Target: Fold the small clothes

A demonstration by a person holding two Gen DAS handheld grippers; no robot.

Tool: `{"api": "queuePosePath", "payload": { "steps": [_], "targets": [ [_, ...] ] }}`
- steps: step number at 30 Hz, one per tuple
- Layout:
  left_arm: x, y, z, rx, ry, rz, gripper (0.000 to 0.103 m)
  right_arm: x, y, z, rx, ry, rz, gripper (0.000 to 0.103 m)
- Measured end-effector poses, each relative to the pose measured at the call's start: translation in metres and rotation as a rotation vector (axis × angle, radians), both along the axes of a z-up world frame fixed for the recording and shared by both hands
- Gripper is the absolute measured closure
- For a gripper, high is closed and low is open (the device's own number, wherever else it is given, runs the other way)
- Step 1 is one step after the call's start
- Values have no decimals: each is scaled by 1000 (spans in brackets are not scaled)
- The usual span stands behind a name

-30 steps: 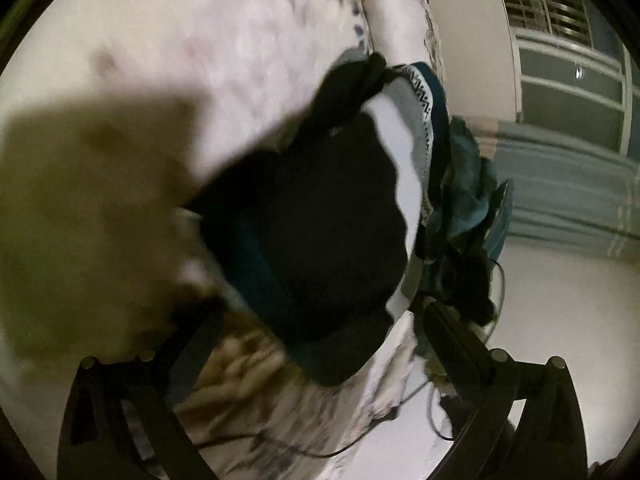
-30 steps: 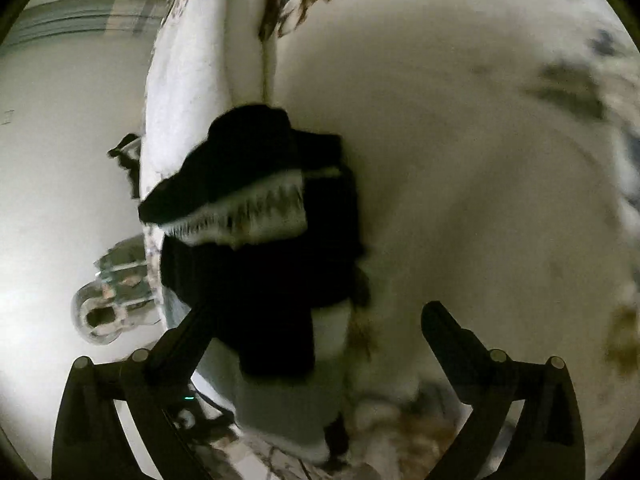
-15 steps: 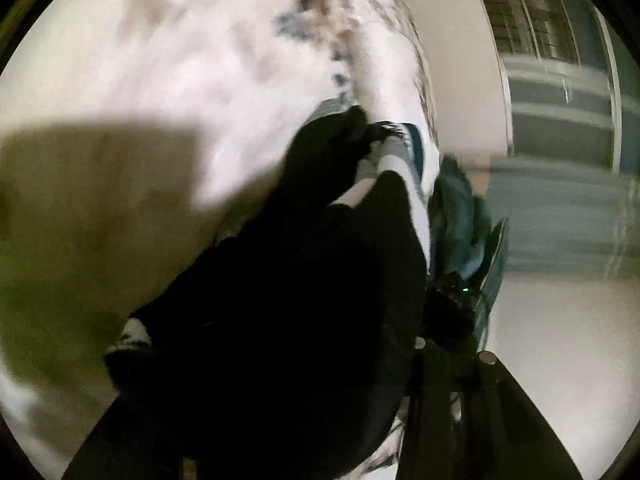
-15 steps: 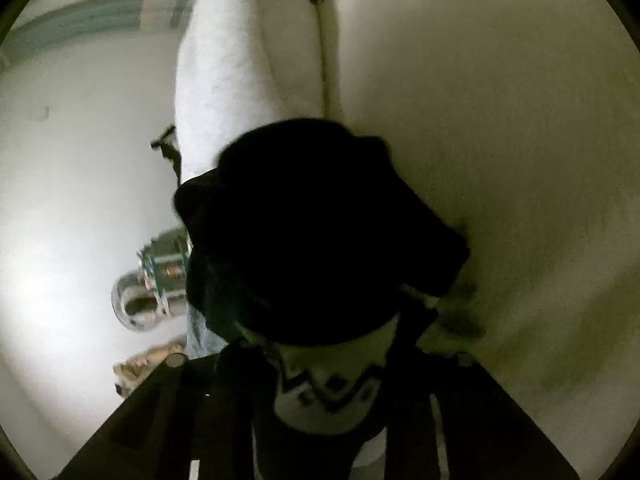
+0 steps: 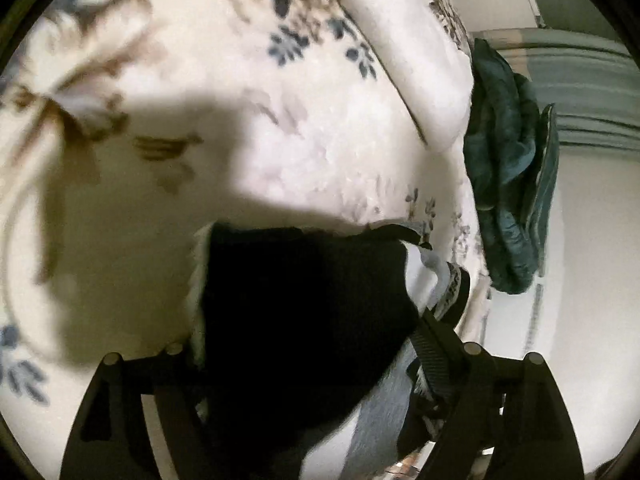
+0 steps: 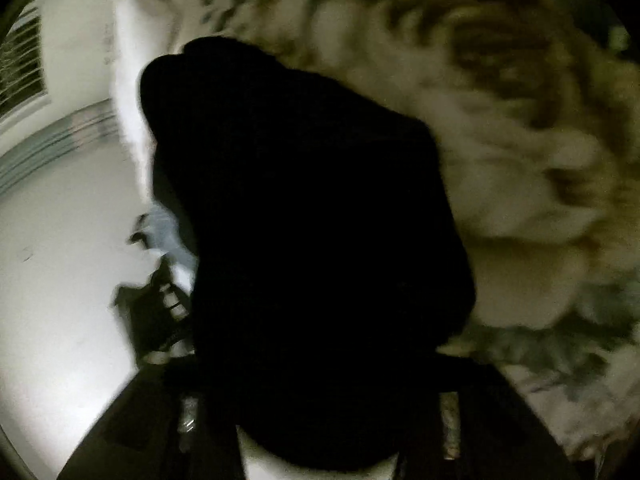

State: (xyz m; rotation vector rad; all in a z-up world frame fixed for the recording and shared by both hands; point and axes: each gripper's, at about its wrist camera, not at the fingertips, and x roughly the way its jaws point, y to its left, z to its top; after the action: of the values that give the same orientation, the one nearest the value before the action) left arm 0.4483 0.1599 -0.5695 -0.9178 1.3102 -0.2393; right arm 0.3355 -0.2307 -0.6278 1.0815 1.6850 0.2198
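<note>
A black garment (image 5: 304, 312) with white and grey panels and a zigzag trim lies at the edge of a floral fleece bed cover (image 5: 320, 140). It fills the gap of my left gripper (image 5: 304, 344), whose jaws are opening. The ridged right finger (image 5: 436, 344) stands against the trim, and the fabric hides the other finger. In the blurred right wrist view the same black garment (image 6: 312, 240) drapes over my right gripper (image 6: 316, 360) and hides its fingertips. Those jaws are opening too, with the cloth between them.
A white rolled pillow (image 5: 412, 60) lies along the bed's far edge. A teal cloth (image 5: 508, 184) hangs off the bed side over pale floor (image 5: 592, 280). Dark small items (image 6: 156, 312) sit on the floor to the left of the bed.
Both grippers closed in on the black garment from open, then widened again. The right view swung sideways with the garment filling it. The garment now sits lower in the left view.
</note>
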Motion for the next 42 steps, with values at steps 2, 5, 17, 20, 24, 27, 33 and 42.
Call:
{"api": "queuePosePath", "payload": {
  "steps": [2, 5, 17, 20, 24, 27, 33, 42],
  "targets": [
    [-17, 5, 22, 104, -33, 15, 22, 1, -11, 4, -26, 1, 26, 36],
    [-57, 19, 39, 283, -33, 71, 22, 1, -24, 30, -122, -53, 131, 18],
    [-130, 5, -54, 707, 139, 49, 0, 69, 7, 100, -353, -274, 331, 16],
    [-125, 1, -58, 745, 165, 71, 0, 98, 45, 91, -389, -303, 425, 16],
    [-122, 1, -59, 734, 173, 76, 0, 122, 77, 56, -425, -248, 560, 22],
    [-118, 8, -53, 709, 191, 63, 0, 128, 56, 50, -471, -230, 505, 77],
    [-107, 15, -2, 789, 118, 111, 0, 139, 1, 69, -452, -233, 325, 72],
    [-58, 20, 30, 712, 5, 139, 0, 187, 38, 32, -91, -283, 407, 20]
  ]
}}
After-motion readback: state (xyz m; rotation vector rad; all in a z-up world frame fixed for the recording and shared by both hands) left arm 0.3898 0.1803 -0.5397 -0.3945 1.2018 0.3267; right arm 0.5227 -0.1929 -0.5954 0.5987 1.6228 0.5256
